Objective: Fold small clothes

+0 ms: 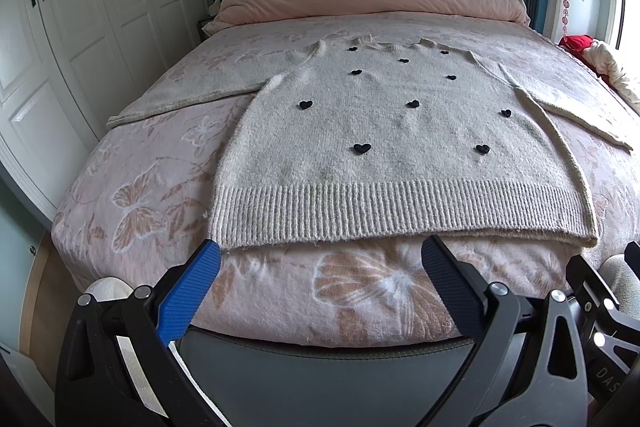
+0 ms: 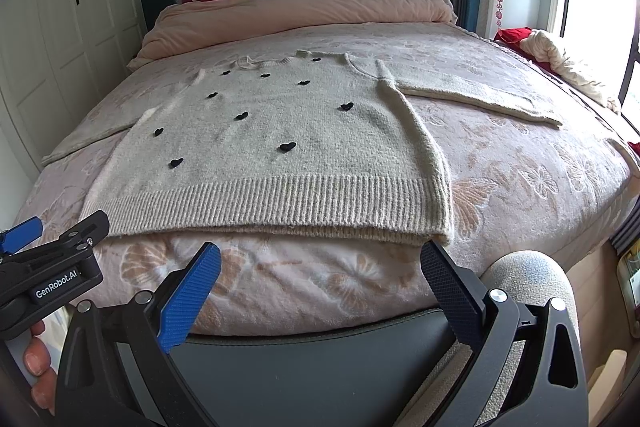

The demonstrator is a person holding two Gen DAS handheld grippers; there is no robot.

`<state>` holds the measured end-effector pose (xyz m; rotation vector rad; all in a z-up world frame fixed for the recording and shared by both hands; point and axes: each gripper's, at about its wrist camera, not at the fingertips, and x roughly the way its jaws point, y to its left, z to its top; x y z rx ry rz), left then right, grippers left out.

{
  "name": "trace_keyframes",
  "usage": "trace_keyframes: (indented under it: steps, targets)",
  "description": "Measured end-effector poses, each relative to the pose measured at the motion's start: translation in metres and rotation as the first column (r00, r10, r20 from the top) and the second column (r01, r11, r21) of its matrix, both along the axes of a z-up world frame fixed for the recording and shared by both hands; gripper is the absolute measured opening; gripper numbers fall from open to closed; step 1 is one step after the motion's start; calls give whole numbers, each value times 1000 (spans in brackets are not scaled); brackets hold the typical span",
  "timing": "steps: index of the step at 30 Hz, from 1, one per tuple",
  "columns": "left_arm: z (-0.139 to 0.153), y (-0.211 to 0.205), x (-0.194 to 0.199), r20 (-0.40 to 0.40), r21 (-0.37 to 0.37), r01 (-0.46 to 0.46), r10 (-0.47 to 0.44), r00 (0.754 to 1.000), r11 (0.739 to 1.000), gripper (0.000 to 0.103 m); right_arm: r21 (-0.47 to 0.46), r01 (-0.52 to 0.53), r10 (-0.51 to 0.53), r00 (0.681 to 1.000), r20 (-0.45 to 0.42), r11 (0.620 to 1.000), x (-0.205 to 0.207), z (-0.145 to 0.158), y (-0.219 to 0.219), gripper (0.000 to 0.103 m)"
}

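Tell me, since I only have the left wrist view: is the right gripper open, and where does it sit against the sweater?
Observer: It is open and empty. The right gripper hovers short of the sweater, with its dark finger just below the right corner of the ribbed hem.
Operator: How does the left gripper look from outside?
Observer: The left gripper shows at the left edge of the right wrist view. Its fingers are apart and hold nothing, and it is short of the hem.
Operator: Is whoever holds it visible?
Observer: Only the fingers of a hand, in the bottom left corner below that gripper.
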<state>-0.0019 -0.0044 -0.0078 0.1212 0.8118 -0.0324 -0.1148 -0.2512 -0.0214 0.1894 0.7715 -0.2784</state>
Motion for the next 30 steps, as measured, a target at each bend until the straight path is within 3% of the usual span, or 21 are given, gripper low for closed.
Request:
trace_keyframes:
  steps: [30]
  targets:
    - [-3,-1,1,-18,-3,1,-1,1000,1000,98,10,-9,10,1000,-26,1000,2,-5,0,98]
